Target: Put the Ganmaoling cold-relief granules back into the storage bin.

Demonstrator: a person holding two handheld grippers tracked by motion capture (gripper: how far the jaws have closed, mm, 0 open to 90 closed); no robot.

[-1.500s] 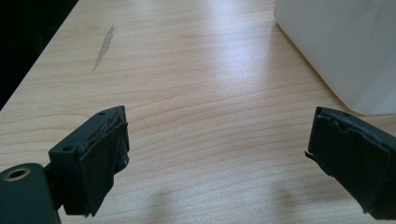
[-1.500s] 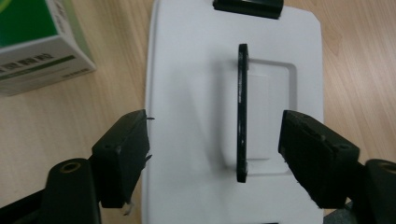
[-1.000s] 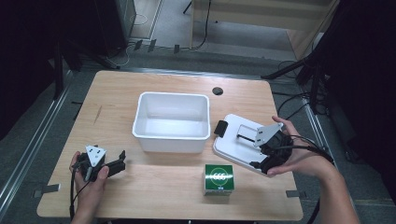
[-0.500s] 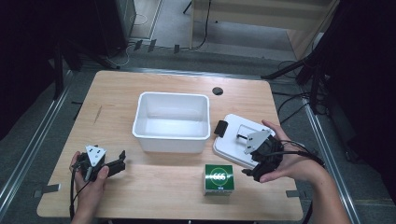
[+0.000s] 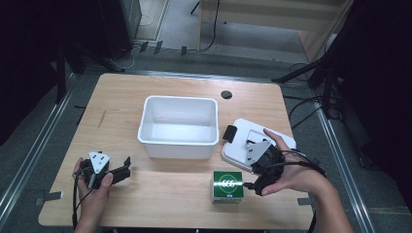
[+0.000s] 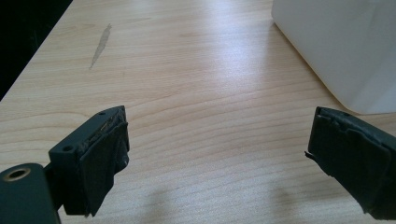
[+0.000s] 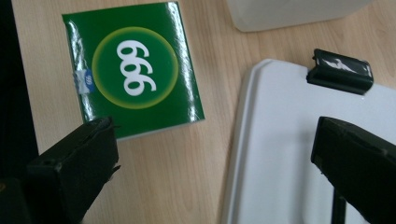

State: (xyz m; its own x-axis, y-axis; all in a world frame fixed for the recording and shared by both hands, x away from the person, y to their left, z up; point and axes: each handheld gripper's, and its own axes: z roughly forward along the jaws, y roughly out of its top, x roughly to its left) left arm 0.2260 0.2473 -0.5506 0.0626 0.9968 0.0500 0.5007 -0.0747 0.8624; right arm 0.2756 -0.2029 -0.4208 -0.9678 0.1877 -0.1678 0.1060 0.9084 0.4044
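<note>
At the lower right of the high view, the right gripper (image 5: 252,182) is hovering with its jaws wide and nothing between them, having just been opening while shifting from the white lid (image 5: 240,145) toward the green box (image 5: 227,186). The box is lying flat near the table's (image 5: 184,92) bottom edge, its printed 999 reading sideways in the right gripper view, its longer side running up the frame there. At lower left, the left gripper (image 5: 127,166) is staying put, jaws wide and holding nothing, beside the white bin (image 5: 178,141).

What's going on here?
A person sits at a wooden table with a gripper in each hand. The right gripper hangs over the gap between a green box and a white lid; its jaws have just been opening and stand wide with nothing between them. The left gripper rests low near the table's front left, jaws open and empty, beside a white bin. Nothing is held yet.
</note>
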